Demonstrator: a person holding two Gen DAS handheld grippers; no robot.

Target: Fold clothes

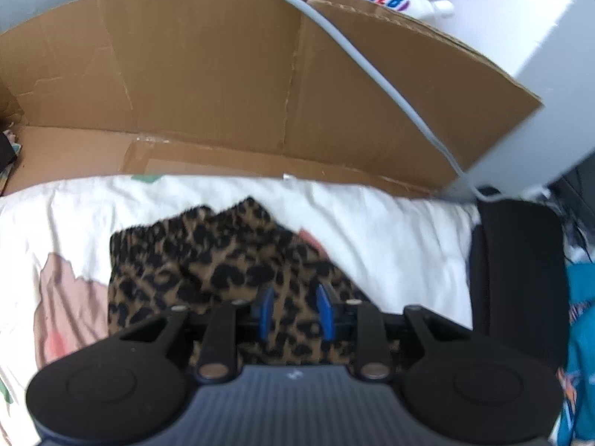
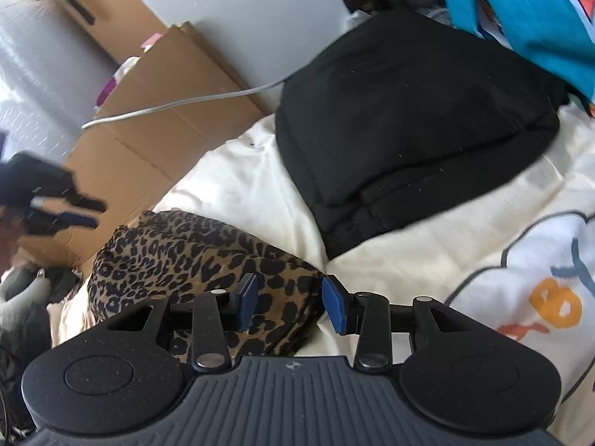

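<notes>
My left gripper (image 1: 295, 310) spread over bunched leopard-print fabric garment (image 1: 208, 260), near edge hidden beneath it, my right gripper (image 2: 290, 303) spread too, folded black garment (image 2: 409, 130) blurred behind.

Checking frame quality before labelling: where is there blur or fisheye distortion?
Left wrist: the cardboard box bows from fisheye, and the leopard-print garment is softly blurred. Right wrist: the left gripper is motion-smeared; the black garment is fairly sharp.
</notes>
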